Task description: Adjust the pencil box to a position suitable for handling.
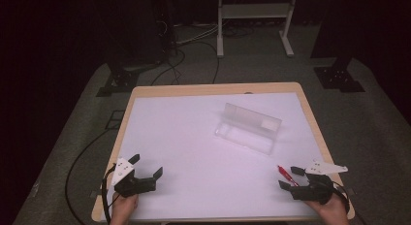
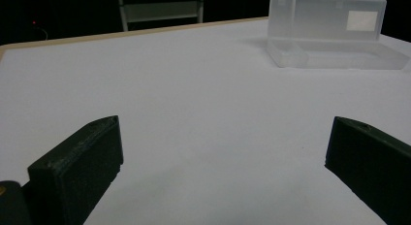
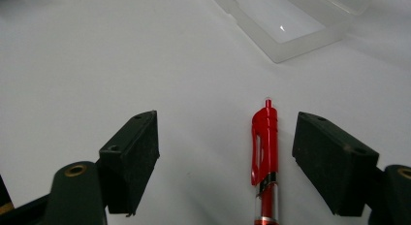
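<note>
Jaws of the right gripper [image 3: 225, 159] stand wide apart and grip nothing; a red pen [image 3: 264, 154] lies flat on the table between them, closer to the jaw at the right of the right gripper view, with a narrow strip of white showing between pen and jaw. The pen's red clip end points away from the gripper, toward a corner of the clear plastic box [image 3: 291, 26] ahead; its lower barrel looks clear with a silver band, and the rest runs off the bottom edge.

From the high view, the right gripper [image 1: 289, 177] sits at the near right corner of the table, held by the person's right hand [image 1: 333, 210], its grey plate on top. The red pen [image 1: 285, 173] lies just beside its jaws, slanting up toward the box.

The left gripper [image 2: 223, 171] also has its jaws spread wide with nothing between them, only bare white table. In the high view the left gripper [image 1: 145, 167] sits at the near left corner, held by the left hand [image 1: 123, 209], a black cable trailing off the table edge.

The clear plastic box [image 1: 248, 128] lies open right of the table's middle, well apart from both grippers, lid [image 2: 329, 16] standing upright behind its shallow tray [image 2: 339, 57]. A pale label is on the lid. The white sheet covers the wooden table [image 1: 213, 89], leaving its edge bare.
</note>
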The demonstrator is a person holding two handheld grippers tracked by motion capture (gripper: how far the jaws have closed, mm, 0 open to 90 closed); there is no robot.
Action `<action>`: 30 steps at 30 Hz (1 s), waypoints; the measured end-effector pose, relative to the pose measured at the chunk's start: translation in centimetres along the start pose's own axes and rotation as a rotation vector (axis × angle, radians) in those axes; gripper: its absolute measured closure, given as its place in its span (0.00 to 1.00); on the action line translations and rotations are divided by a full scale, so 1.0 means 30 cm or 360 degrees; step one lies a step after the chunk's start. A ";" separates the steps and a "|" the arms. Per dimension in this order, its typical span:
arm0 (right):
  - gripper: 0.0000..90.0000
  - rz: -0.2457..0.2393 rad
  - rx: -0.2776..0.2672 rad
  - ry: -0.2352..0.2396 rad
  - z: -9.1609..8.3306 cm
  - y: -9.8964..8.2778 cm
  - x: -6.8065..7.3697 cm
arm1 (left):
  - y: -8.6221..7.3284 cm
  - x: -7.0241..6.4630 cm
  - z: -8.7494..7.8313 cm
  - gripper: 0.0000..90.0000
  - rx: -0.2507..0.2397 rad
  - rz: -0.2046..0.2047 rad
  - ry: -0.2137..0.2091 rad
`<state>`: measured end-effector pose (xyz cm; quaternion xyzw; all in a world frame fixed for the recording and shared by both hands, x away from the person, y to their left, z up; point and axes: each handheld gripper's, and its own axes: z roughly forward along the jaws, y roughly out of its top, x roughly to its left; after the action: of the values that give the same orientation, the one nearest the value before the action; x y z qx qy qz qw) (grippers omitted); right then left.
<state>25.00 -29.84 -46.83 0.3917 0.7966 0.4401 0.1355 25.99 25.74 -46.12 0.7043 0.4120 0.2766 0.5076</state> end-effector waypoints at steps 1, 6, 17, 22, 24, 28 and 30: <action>0.26 0.0000 0.0000 0.0000 0.000 0.000 0.000 | 0.000 0.000 0.000 0.00 0.0000 -0.0001 0.0000; 0.24 -0.0014 0.0005 0.0019 0.000 0.016 0.000 | -0.001 -0.001 -0.001 0.00 -0.0004 0.0000 0.0007; 0.24 -0.0096 0.0040 0.0084 0.021 0.082 0.012 | -0.001 -0.001 -0.002 0.00 -0.0004 0.0004 0.0004; 0.24 -0.0156 0.0069 0.0109 0.040 0.127 0.016 | -0.001 -0.003 -0.002 0.00 -0.0007 0.0016 0.0002; 0.24 -0.0177 0.0091 0.0108 0.047 0.148 0.019 | -0.001 -0.003 -0.001 0.00 -0.0003 0.0015 0.0003; 0.23 -0.0232 0.0117 0.0115 0.060 0.188 0.023 | -0.001 -0.003 -0.001 0.00 0.0002 0.0015 0.0002; 0.23 -0.0260 0.0125 0.0121 0.067 0.208 0.024 | -0.001 -0.003 0.000 0.00 0.0002 0.0017 0.0004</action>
<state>28.78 -26.21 -42.86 0.3134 0.8471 0.4105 0.1251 25.93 25.66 -46.13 0.7067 0.4089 0.2799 0.5051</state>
